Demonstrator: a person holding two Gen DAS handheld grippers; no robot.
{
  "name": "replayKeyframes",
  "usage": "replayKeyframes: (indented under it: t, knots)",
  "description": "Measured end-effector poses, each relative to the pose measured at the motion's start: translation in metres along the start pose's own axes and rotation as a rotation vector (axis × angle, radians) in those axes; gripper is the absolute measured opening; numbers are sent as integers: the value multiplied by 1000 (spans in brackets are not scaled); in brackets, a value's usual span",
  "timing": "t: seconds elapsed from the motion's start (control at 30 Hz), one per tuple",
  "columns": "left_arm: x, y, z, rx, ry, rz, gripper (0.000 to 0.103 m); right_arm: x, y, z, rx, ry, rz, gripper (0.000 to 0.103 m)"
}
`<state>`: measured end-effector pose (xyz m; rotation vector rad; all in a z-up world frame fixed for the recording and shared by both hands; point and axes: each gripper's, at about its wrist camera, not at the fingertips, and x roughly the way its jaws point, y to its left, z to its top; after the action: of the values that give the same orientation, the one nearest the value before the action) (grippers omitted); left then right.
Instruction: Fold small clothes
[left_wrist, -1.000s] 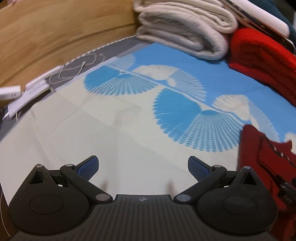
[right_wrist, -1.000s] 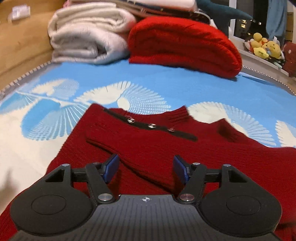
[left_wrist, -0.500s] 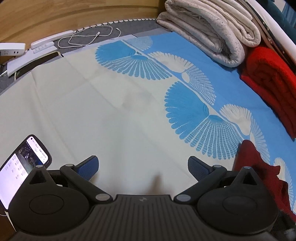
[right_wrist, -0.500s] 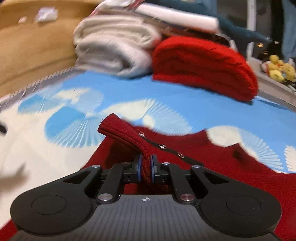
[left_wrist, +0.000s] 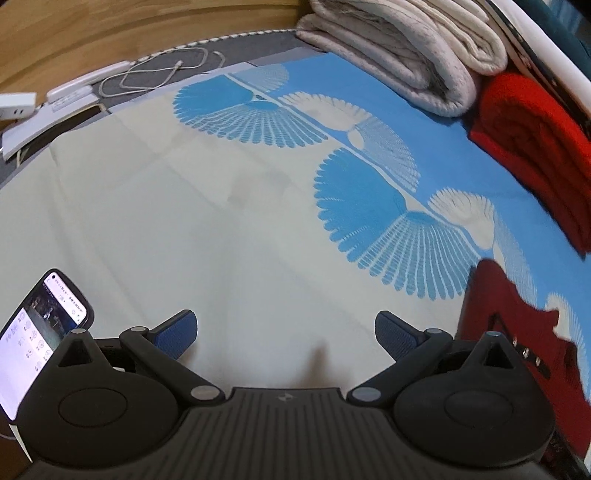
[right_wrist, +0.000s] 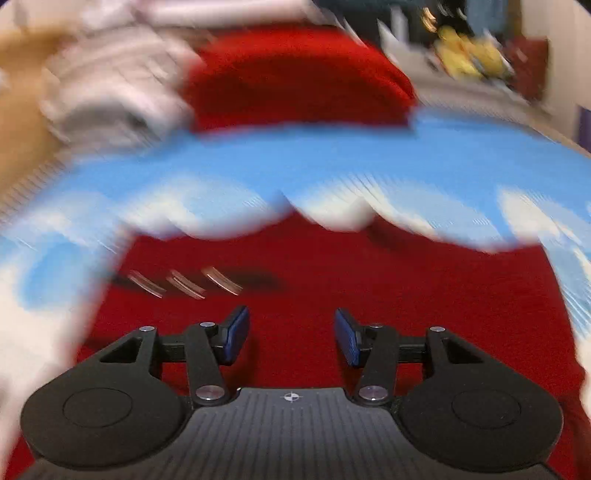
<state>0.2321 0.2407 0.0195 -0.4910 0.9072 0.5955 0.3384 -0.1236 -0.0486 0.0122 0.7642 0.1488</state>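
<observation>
A small dark red knit sweater (right_wrist: 369, 280) with a dark placket of three snaps lies flat on the blue and cream patterned bedsheet (right_wrist: 332, 166). My right gripper (right_wrist: 290, 338) is open and empty just above the sweater's middle; this view is motion-blurred. The sweater's edge also shows at the right of the left wrist view (left_wrist: 517, 332). My left gripper (left_wrist: 286, 332) is wide open and empty over the bare cream part of the sheet (left_wrist: 184, 221), left of the sweater.
A folded grey-white blanket (left_wrist: 406, 48) and a folded bright red blanket (left_wrist: 535, 147) lie at the far end of the bed. A phone (left_wrist: 37, 339) with a lit screen sits at the near left. A power strip and white cable (left_wrist: 147, 70) lie at the far left edge.
My right gripper, shut on a fold of the sweater half a second ago, has opened and let it drop flat. The right view is now blurred from motion. The left gripper stays open, hardly moved.
</observation>
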Motion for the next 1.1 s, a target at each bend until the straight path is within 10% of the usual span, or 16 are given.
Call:
replayKeyframes:
  t: [0.23,0.33,0.5,0.8,1.1]
  knots:
    - [2,-8,-6,49,-3,5,103,-49,-59,10,182,-131,-124,61]
    - [4,-11,-8,57,4,6,103,-30,-98,-3,143,16,-295,61]
    - [3,-18,-11,81,-6,11,103,-72,-113,-9,212,-31,-246,65]
    - [0,-29,-24,154,8,-15,103,-167,-149,-80,298,150,-202,89]
    - [-14,-53,-71,389,-16,-2,103,-182,-205,-132,316,310,-170,89]
